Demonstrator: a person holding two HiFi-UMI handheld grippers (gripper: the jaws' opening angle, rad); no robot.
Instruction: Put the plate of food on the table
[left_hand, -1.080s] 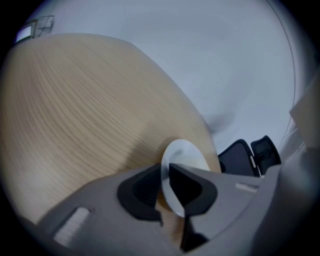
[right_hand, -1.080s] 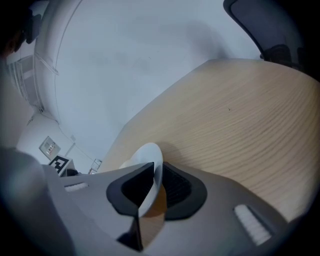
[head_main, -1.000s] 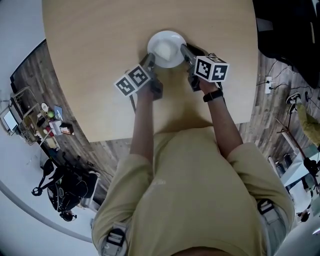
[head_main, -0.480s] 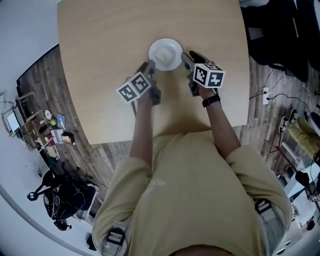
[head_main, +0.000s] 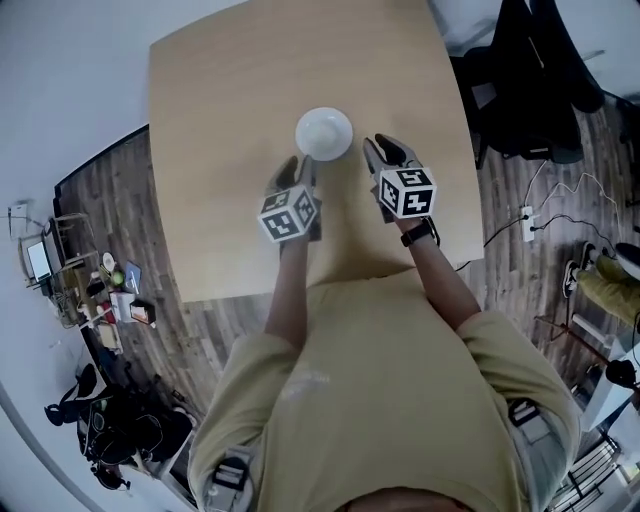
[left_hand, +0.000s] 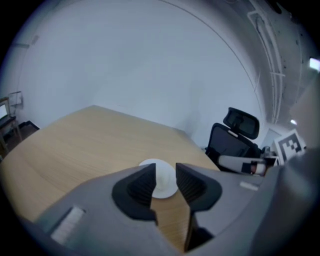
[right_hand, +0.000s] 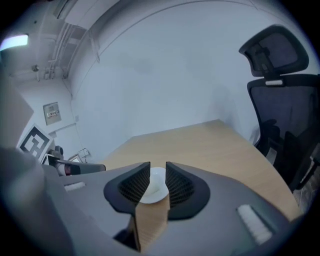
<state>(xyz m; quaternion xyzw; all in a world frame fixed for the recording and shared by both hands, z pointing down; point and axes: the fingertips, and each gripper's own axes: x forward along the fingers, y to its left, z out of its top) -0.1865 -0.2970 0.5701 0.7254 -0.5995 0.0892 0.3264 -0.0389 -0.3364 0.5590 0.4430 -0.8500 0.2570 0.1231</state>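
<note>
White round plate (head_main: 324, 133) of food is seen in the head view resting on the light wooden counter (head_main: 220, 120), touched by neither tool. The grey left tool (head_main: 300, 168) and grey right tool (head_main: 383, 152) are held just short of it, one to each side.

In the left gripper view, the left tool (left_hand: 165, 167) is shown with jaws apart and nothing between them; the plate (left_hand: 162, 181) lies beyond them.

In the right gripper view, the right tool (right_hand: 157, 169) is caught with jaws closing on nothing, the plate (right_hand: 152, 190) lying beyond the gap.

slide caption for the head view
plate on the table; left gripper open, right gripper closing empty, both short of it
</note>
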